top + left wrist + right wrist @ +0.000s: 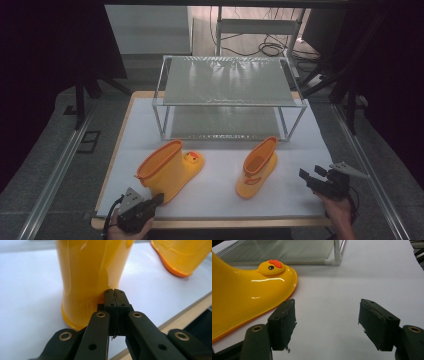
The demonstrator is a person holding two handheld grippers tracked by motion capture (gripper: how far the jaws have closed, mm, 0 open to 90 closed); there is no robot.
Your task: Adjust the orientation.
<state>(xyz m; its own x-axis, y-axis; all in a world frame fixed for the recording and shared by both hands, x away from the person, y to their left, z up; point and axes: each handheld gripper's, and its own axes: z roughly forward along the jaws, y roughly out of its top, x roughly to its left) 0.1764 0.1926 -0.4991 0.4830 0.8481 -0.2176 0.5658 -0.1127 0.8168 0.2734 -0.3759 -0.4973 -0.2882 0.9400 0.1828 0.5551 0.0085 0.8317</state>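
From the high view, your left gripper sits at the near edge of the white table, its tip right at the heel of the left boot, which leans with its duck toe toward the two-tier rack behind. Your right gripper waits off to the side, well apart from the right boot, which stands upright with its opening toward the rack. In the left gripper view, your jaws are clenched together on nothing, their tips close against the boot's shaft; closed like that, they look set to nudge rather than grasp. In the right gripper view, your jaws stand wide apart over bare table, the duck-faced toe beyond them at the left; that hand seems ready to take a boot.
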